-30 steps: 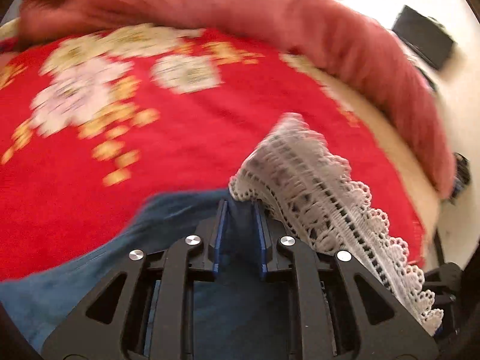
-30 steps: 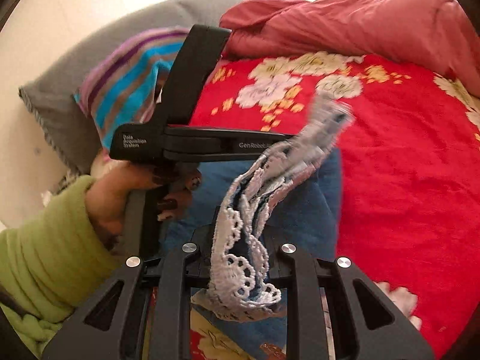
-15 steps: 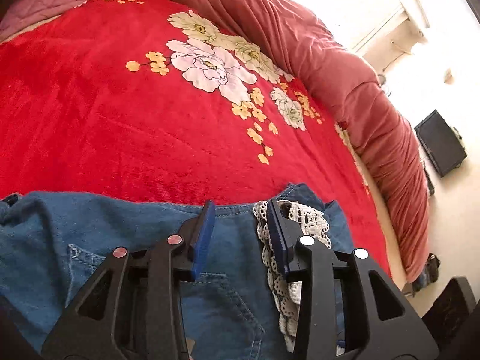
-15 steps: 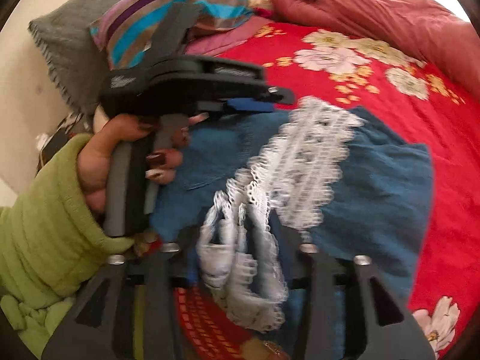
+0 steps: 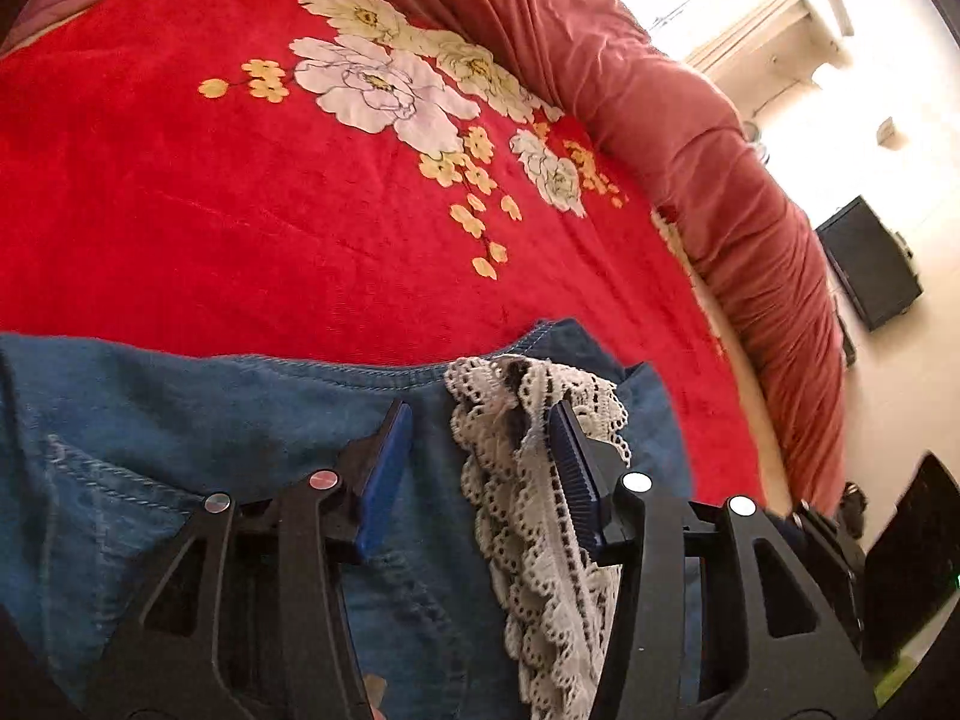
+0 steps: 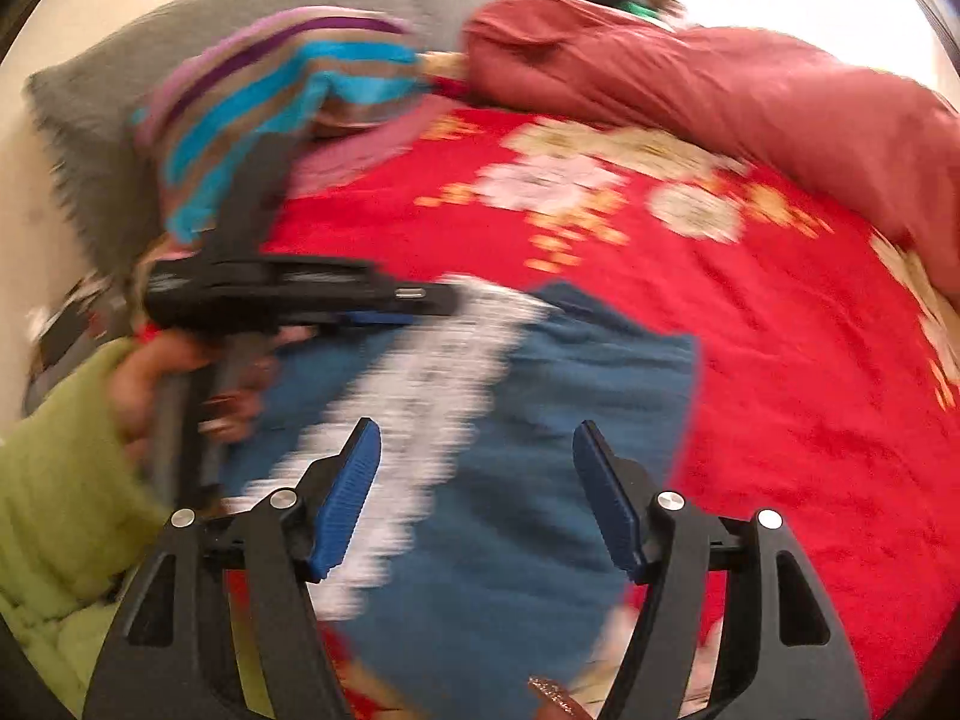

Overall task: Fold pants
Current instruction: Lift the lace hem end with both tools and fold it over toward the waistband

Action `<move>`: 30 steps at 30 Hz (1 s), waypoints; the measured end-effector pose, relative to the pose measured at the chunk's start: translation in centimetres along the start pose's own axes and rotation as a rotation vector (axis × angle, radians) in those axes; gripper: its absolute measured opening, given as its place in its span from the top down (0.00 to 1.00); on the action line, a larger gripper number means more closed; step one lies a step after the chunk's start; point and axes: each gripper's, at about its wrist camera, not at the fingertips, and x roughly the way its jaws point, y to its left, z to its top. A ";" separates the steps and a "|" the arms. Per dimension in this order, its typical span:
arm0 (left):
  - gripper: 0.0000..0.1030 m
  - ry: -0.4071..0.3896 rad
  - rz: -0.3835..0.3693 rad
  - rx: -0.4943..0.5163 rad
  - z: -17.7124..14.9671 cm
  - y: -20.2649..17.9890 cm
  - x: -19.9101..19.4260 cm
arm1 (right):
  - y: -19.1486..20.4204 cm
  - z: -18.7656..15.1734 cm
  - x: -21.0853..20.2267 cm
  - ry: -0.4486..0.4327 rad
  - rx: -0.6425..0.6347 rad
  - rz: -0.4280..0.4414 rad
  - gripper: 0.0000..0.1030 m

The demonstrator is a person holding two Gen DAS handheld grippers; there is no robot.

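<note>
Blue denim pants [image 5: 228,420] with a white lace hem [image 5: 528,516] lie folded on the red bed cover. In the left wrist view my left gripper [image 5: 477,420] hovers low over the waistband edge. Its jaws are opening, with denim and lace under the gap and neither pad pressing on them. In the blurred right wrist view my right gripper [image 6: 477,429] stands over the pants [image 6: 576,384], jaws opening wide, and the lace hem [image 6: 432,384] lies below its left finger. The left gripper [image 6: 414,306] shows there side-on, held by a hand with a green sleeve [image 6: 54,480].
A red floral blanket [image 5: 240,180] covers the bed. A rolled dusty-red duvet [image 5: 720,150] lines its far side. A striped pillow [image 6: 270,96] and a grey pillow [image 6: 96,120] sit at the head. A black box [image 5: 870,264] stands on the floor beyond the bed.
Both grippers were shut on the lifted lace hem and have let it go. The hem now lies on the denim. The left gripper swung down over the waistband; the right drew back.
</note>
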 end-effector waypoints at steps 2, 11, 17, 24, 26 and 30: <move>0.62 0.011 0.013 0.006 0.3 -0.4 0.6 | -1.8 0.2 1.0 0.009 0.031 -0.032 0.36; 0.89 -0.091 0.135 0.176 0.8 -3.6 -0.3 | -3.7 1.3 4.2 0.011 0.043 -0.043 0.36; 0.77 -0.066 0.153 0.113 0.8 -1.0 0.7 | -3.1 0.3 7.2 0.094 0.014 -0.105 0.35; 0.67 -0.101 0.192 0.136 0.4 -1.1 -1.5 | -2.9 0.1 5.7 0.084 0.023 -0.095 0.19; 0.63 -0.119 0.238 0.163 0.1 -1.2 -2.4 | -2.7 -0.2 4.6 0.071 0.035 -0.087 0.17; 0.50 -0.146 0.243 0.151 -0.3 -1.1 -4.8 | -2.2 -1.0 3.1 0.060 0.027 -0.080 0.17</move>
